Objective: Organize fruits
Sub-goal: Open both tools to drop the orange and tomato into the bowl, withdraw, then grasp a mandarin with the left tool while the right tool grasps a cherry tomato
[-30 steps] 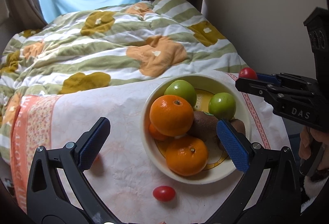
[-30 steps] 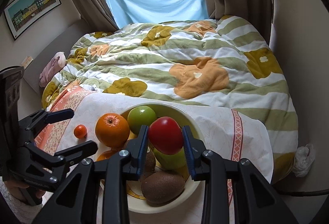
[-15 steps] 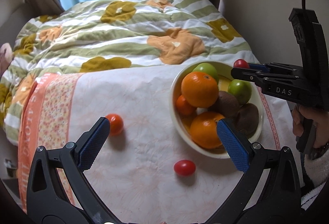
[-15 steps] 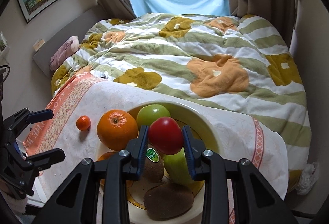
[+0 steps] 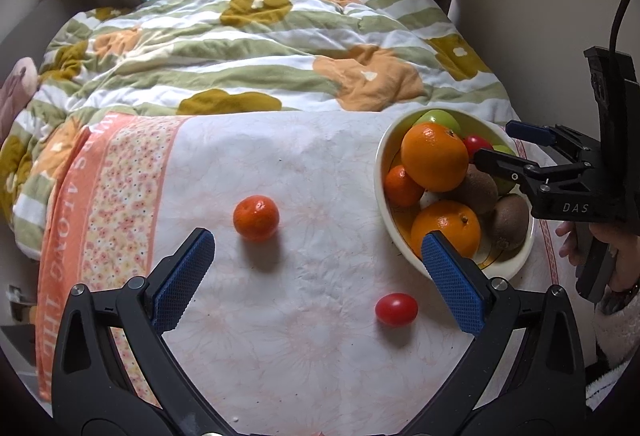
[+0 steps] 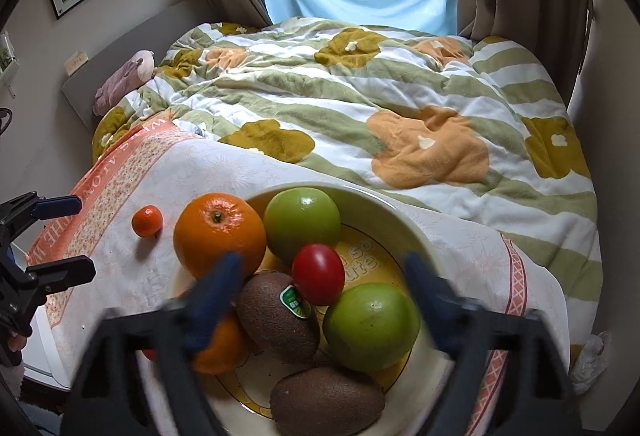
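Fruits fill the cream bowl (image 6: 416, 236) at the right side of the tabletop (image 5: 312, 164), which is covered by a pale floral cloth with an orange border. In the bowl lie two oranges, the upper orange (image 6: 219, 234) sitting high at the left rim, two green apples (image 6: 302, 222), two kiwis, one kiwi (image 6: 280, 320) bearing a green sticker, and a red tomato (image 6: 318, 274) resting between that kiwi and the nearer apple. The right hand-held gripper (image 6: 324, 300) hangs over the bowl with its jaws opening; its blurred blue pads stand clear on either side of the red tomato, touching no fruit. Out on the cloth, a small mandarin (image 5: 256, 217) sits well left of the bowl, and a second red tomato (image 5: 396, 309) lies just in front of the bowl's near rim. The left hand-held gripper (image 5: 318, 286) hovers above the cloth with its jaws spread wide and nothing in them, the mandarin beyond its left pad. Behind the tabletop is a bed with a green-striped flowered quilt (image 5: 256, 48).
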### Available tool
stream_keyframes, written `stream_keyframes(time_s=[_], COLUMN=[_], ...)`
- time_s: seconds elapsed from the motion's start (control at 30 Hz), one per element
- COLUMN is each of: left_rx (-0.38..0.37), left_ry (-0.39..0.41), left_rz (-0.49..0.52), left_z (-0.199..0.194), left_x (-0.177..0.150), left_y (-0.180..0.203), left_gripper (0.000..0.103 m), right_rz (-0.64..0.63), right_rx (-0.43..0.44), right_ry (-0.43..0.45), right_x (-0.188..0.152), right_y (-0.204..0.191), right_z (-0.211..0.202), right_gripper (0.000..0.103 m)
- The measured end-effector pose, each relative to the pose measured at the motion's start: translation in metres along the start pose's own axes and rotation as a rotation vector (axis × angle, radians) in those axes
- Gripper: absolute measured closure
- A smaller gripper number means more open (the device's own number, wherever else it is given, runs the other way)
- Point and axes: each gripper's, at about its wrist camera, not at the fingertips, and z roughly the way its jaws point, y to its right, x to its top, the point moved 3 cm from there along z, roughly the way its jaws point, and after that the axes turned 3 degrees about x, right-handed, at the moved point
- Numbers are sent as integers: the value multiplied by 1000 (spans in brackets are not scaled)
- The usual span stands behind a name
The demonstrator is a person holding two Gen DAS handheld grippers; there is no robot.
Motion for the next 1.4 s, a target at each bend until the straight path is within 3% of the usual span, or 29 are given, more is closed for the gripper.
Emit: stream_keyframes(time_s=[0.33,0.73,0.8,0.83,1.1,1.4], left_rx=[1,13,8,7,-23,-107], left_ry=[34,139,151,156,210,195], left_rz=[2,34,51,62,169,273], left_z=[-20,-77,-87,-91,-119,-113], left_x=[0,-2,-2,-3,-10,-12], left_y=[-11,-33,-39,-41,-68,-91], left_gripper=[0,0,0,0,0,0], right_rz=[10,37,54,63,160,264], right_rx=[-36,-119,-140,-156,-234,-274], right_ry=[27,89,106,116,160,106], right_x=[4,9,7,5,-10,-32], right_y=[-10,-45,-56,-63,-115,-160], right_z=[-19,-78,-90,-96,-124,-114], right_gripper=[10,10,8,0,0,0])
